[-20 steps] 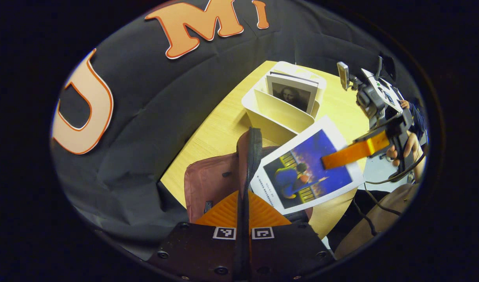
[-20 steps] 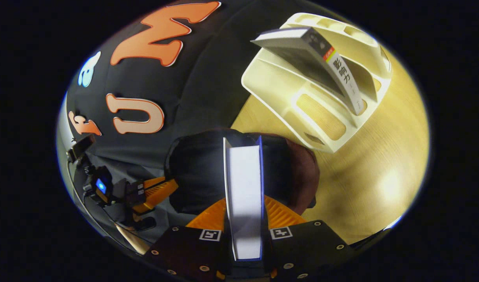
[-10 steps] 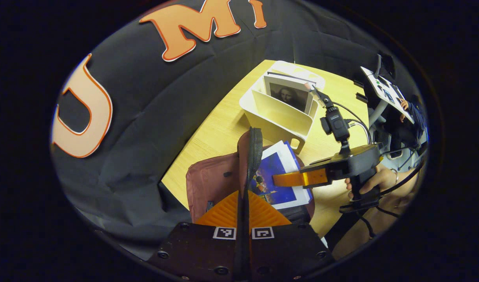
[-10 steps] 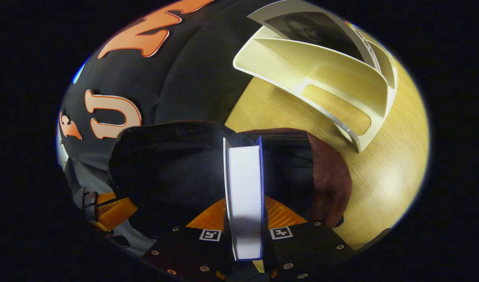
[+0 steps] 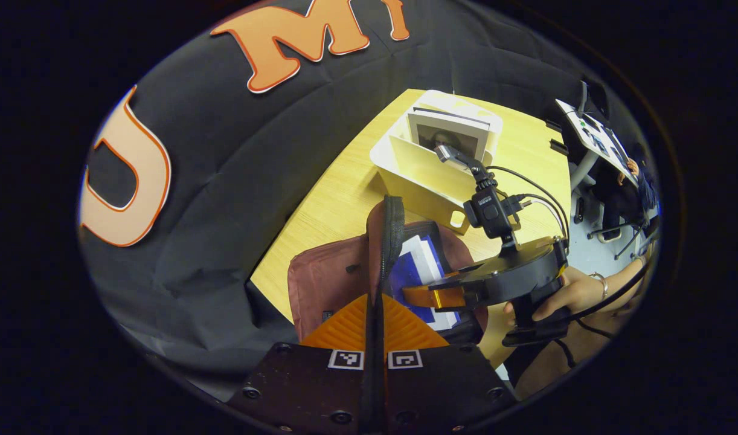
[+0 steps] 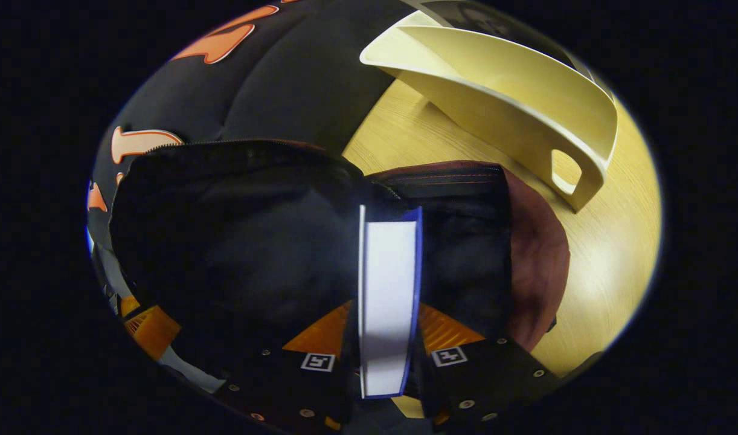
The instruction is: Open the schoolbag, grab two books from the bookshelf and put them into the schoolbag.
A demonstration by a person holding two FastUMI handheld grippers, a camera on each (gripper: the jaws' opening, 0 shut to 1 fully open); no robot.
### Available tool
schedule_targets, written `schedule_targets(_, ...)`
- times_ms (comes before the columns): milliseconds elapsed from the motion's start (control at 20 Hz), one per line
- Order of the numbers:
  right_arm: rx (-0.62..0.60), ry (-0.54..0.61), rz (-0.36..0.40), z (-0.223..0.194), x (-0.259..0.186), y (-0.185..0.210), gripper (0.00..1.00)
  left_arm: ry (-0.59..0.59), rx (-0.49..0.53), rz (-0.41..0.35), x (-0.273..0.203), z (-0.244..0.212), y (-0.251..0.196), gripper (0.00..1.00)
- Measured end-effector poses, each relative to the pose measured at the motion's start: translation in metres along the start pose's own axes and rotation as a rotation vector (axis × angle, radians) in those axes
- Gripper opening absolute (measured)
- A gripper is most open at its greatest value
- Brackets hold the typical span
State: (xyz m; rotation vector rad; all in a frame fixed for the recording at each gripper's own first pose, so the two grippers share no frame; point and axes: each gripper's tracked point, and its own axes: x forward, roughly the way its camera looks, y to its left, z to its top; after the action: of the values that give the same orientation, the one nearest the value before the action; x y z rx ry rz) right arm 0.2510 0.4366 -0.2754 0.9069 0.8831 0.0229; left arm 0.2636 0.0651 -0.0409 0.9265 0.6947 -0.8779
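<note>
On the left of the left gripper view, the maroon schoolbag (image 5: 327,284) stands on the yellow wooden worktop (image 5: 339,199) against the black cloth wall. The left hand-held gripper (image 5: 375,314) is closed narrowly on the bag's black zipper edge (image 5: 390,235), with both fingers pressed to it, holding the mouth open. Just right of that edge, a blue-covered book (image 5: 420,266) is partly down inside the opening. The right hand-held gripper (image 5: 432,296) reaches in from the right and grips the book near its outer edge, and a hand (image 5: 568,296) holds that tool's handle. Behind the bag, near the worktop's far corner, sits a cream bookshelf (image 5: 423,175) with upright dividers; a second book with a portrait cover (image 5: 447,136) stands in one of its rear slots.

In the right gripper view, the bag's dark interior (image 6: 248,241) spreads across the left and middle. The right hand-held gripper (image 6: 387,326) clamps the book (image 6: 387,290) edge-on between its fingers, the white page block facing the camera and the far end inside the bag's mouth. To the right lies the bag's maroon outer side (image 6: 535,266), then bare worktop (image 6: 610,254), with the bookshelf (image 6: 526,103) above, near the bag but apart from it.
</note>
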Motion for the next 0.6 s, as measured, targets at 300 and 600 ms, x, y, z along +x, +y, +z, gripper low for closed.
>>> schedule_targets(300, -0.003, 0.060, -0.074, -0.001, -0.014, -0.018, 0.97, 0.002, -0.020, -0.010, 0.001, -0.002, 0.001, 0.00)
schedule_targets(600, -0.014, 0.055, -0.068, 0.019, -0.029, -0.029, 0.98, -0.006, -0.049, -0.027, 0.001, -0.005, 0.003, 0.00)
